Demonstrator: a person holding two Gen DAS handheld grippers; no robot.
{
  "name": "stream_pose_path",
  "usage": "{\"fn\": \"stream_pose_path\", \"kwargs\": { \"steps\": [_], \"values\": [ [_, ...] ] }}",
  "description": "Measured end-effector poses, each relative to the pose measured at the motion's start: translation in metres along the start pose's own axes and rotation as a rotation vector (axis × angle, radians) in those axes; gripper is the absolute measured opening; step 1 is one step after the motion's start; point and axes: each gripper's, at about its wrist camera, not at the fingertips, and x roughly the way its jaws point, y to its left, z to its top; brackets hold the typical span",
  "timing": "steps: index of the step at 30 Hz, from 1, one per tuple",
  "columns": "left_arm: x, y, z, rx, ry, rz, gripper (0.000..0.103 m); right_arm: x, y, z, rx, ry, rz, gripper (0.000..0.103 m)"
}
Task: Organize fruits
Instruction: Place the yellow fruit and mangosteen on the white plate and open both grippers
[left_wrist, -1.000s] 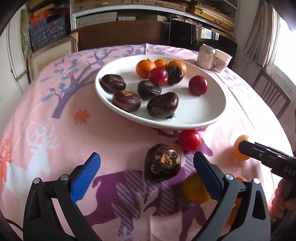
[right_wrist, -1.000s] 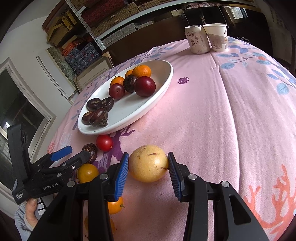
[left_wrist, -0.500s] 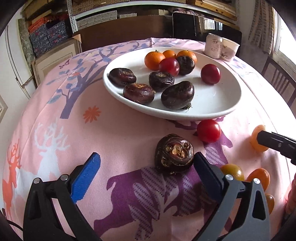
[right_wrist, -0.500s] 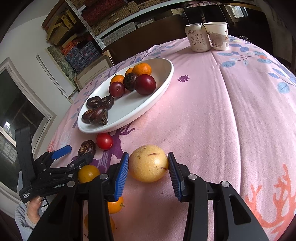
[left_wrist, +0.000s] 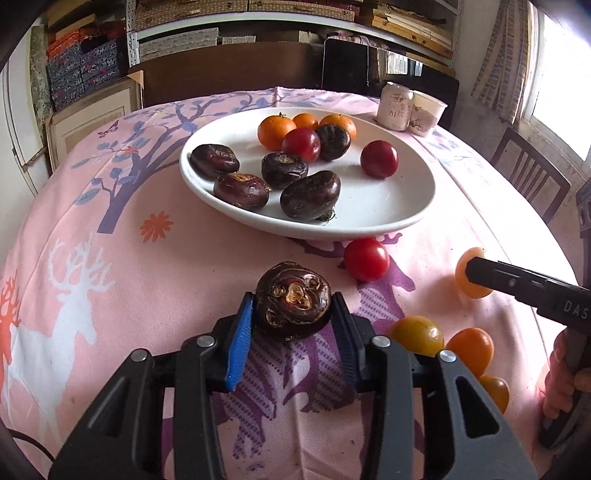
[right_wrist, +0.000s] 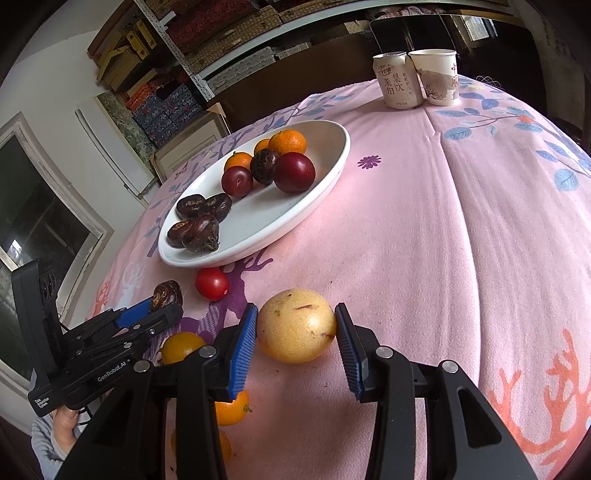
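Between the blue pads of the left gripper (left_wrist: 293, 325), just closed: dark water chestnut (left_wrist: 293, 304), pinched, near white plate (left_wrist: 388, 218) rim. Right gripper (right_wrist: 295, 341) hugging yellow fruit (right_wrist: 295, 325); open pink cloth (right_wrist: 443, 240) beyond.

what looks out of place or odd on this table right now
Several fruits lie loose on the pink cloth instead of on the white oval plate: a red tomato and small orange fruits beside it. The pale yellow round fruit has brown blemishes.

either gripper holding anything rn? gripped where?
Left gripper: jaws have just closed on the dark water chestnut, pads on its two sides. Right gripper: yellow passion fruit, across its sides.
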Motion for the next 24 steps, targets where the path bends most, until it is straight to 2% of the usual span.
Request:
{"fn": "stream_pose_path", "kwargs": {
  "steps": [6, 11, 14, 16, 17, 18, 21, 24],
  "values": [
    [-0.031, -0.009, 0.016, 0.016, -0.105, 0.012, 0.041, -0.018, 0.006, 0.008, -0.006, -0.088, 0.040, 0.043],
    [-0.014, -0.008, 0.056, 0.002, -0.082, 0.004, 0.041, -0.018, 0.032, 0.045, -0.052, -0.117, 0.062, 0.043],
    [-0.002, -0.012, 0.073, 0.008, -0.101, 0.024, 0.041, -0.003, 0.048, 0.067, -0.090, -0.132, 0.059, 0.043],
    [0.004, -0.013, 0.078, 0.004, -0.118, 0.032, 0.057, 0.010, 0.048, 0.074, -0.078, -0.159, 0.084, 0.047],
    [0.006, -0.012, 0.077, 0.005, -0.128, 0.046, 0.078, 0.015, 0.044, 0.074, -0.065, -0.164, 0.081, 0.060],
    [0.008, -0.010, 0.075, 0.010, -0.133, 0.061, 0.091, 0.018, 0.042, 0.074, -0.065, -0.155, 0.061, 0.062],
    [0.012, -0.003, 0.072, 0.000, -0.125, 0.077, 0.091, 0.011, 0.034, 0.072, -0.052, -0.180, 0.061, 0.062],
    [0.005, 0.006, 0.066, -0.045, -0.136, 0.045, 0.095, 0.006, 0.031, 0.065, -0.050, -0.179, 0.069, 0.062]
  ]
}}
